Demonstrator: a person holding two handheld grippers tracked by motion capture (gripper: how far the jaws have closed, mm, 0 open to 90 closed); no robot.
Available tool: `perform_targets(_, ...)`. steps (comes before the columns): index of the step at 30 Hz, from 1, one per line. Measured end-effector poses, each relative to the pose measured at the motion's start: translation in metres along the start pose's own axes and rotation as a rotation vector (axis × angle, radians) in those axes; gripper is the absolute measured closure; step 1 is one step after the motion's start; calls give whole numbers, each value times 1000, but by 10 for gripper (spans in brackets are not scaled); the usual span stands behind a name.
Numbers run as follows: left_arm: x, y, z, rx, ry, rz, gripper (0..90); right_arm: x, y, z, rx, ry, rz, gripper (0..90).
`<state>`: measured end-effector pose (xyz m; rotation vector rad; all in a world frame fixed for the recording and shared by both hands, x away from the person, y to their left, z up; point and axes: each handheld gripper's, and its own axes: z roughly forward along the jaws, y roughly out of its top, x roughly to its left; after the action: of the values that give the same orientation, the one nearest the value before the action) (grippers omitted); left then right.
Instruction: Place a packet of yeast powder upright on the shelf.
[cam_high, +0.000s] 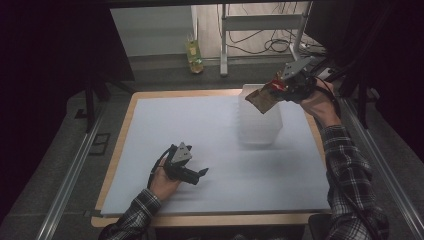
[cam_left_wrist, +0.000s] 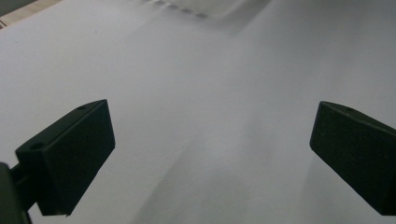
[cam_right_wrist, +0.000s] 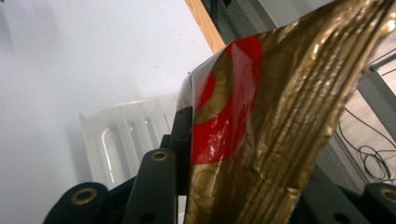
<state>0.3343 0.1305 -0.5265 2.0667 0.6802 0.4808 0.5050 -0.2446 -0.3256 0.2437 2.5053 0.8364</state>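
Note:
A gold foil packet with red markings hangs in the air over the open top of a clear plastic bin at the back right of the white sheet. My right gripper is shut on the packet's end, held up by a hand in a plaid sleeve. In the right gripper view the crinkled gold and red packet stands between the jaws, with the ribbed bin below. My left gripper rests low near the front left, jaws wide apart, nothing but bare white sheet between them.
The white sheet covers a wooden table whose edge shows at the back. Beyond the table stand a metal frame and loose cables on the floor. A small yellow-green object sits on the floor behind.

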Motion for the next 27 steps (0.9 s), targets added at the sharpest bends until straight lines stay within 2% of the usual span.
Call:
perform_targets(4, 0, 0, 0, 1, 2, 0, 3, -6, -3, 8, 18, 21, -45, 698)
perform_targets(7, 0, 0, 0, 2, 1, -1, 3, -8, -6, 14, 44, 22, -61, 697)
perform_targets(13, 1, -1, 0, 6, 2, -2, 3, -13, -8, 29, 81, 77, -110, 697)
perform_targets(20, 0, -1, 1, 4, 0, -4, 3, -13, -10, 46, 129, 145, -128, 700)
perform_targets(23, 0, -1, 1, 6, -1, -3, 3, -11, -10, 57, 161, 156, -138, 700)
perform_targets(27, 0, -1, 2, 12, 0, 2, 3, -10, -10, 68, 188, 166, -128, 700)
